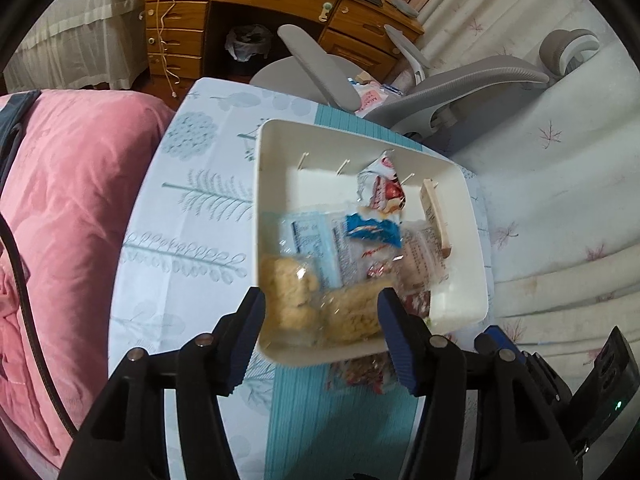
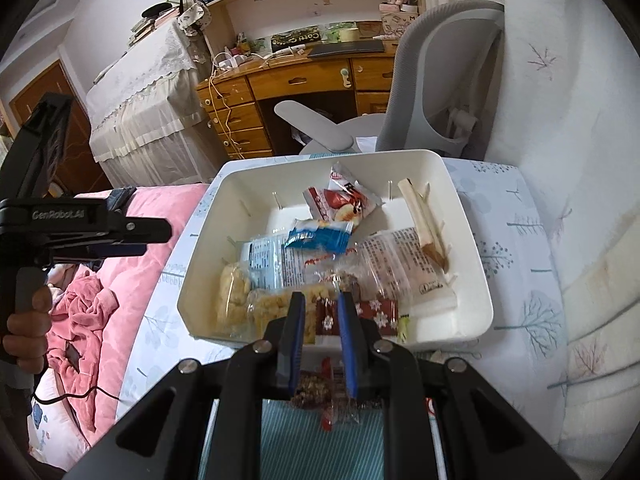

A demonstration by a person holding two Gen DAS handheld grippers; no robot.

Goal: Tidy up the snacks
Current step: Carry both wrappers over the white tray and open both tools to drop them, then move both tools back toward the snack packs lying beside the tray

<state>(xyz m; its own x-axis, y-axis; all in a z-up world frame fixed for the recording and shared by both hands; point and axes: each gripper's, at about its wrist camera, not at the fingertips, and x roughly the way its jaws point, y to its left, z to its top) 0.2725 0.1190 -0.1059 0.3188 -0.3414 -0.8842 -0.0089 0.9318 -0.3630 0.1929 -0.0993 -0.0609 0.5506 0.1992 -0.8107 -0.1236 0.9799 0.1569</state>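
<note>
**Kid:** Why are all the snacks in the white bin (image 2: 468, 280)?

**Helper:** So they stay together. The bin sits on the bench (image 1: 180, 240), and the packets lie in a pile inside it.

**Kid:** Is the left tool (image 1: 322, 312) holding something?

**Helper:** No. Its jaws stand wide over the yellow puffy snack bag (image 1: 320, 304) in the bin.

**Kid:** And the right tool (image 2: 320, 312)?

**Helper:** Its jaws are narrow. A clear nutty packet (image 2: 324, 396) hangs under them, but I cannot tell if they pinch it.
</note>
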